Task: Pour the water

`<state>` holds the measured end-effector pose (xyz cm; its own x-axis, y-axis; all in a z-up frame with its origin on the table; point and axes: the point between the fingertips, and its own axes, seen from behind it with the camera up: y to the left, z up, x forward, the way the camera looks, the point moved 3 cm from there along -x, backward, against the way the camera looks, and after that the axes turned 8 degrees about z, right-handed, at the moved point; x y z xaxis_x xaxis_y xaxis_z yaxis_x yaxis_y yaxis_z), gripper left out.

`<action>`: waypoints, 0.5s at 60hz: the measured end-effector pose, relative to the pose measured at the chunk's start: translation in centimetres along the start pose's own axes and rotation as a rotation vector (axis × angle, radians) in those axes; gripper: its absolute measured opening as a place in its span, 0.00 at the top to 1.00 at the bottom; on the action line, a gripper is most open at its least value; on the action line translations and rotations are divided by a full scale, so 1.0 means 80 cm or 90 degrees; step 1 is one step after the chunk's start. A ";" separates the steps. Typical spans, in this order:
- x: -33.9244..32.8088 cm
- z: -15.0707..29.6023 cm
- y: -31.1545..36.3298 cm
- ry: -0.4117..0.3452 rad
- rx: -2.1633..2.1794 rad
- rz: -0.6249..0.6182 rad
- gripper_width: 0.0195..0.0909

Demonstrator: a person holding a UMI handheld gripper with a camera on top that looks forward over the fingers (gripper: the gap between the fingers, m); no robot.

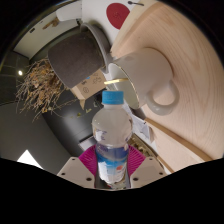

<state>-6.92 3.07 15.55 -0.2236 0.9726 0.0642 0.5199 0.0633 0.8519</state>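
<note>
A clear plastic water bottle (112, 135) with a blue cap and a blue-and-white label sits between my gripper's (112, 163) magenta pads (90, 161), which press on its lower body from both sides. The view is tilted, so the bottle leans with the gripper. Just beyond the cap stands a white mug (148, 80) with its handle toward the bottle, resting on the light wooden table (185, 50). The bottle's base is hidden below the fingers.
A dark grey pot (75, 55) with dry straw-like grass (40, 85) stands beside the mug. A small printed card (140, 130) lies on the table near the bottle. A red round shape (119, 14) shows far behind on a white surface.
</note>
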 end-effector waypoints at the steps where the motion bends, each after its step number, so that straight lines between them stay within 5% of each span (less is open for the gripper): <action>1: 0.000 -0.001 0.000 0.002 -0.002 -0.003 0.79; 21: -0.008 -0.018 0.093 0.100 -0.425 -0.038 0.79; 30: -0.009 0.009 0.189 0.081 -0.789 -0.036 0.79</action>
<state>1.70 3.48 27.97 -0.3348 0.9423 0.0023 -0.6042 -0.2165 0.7669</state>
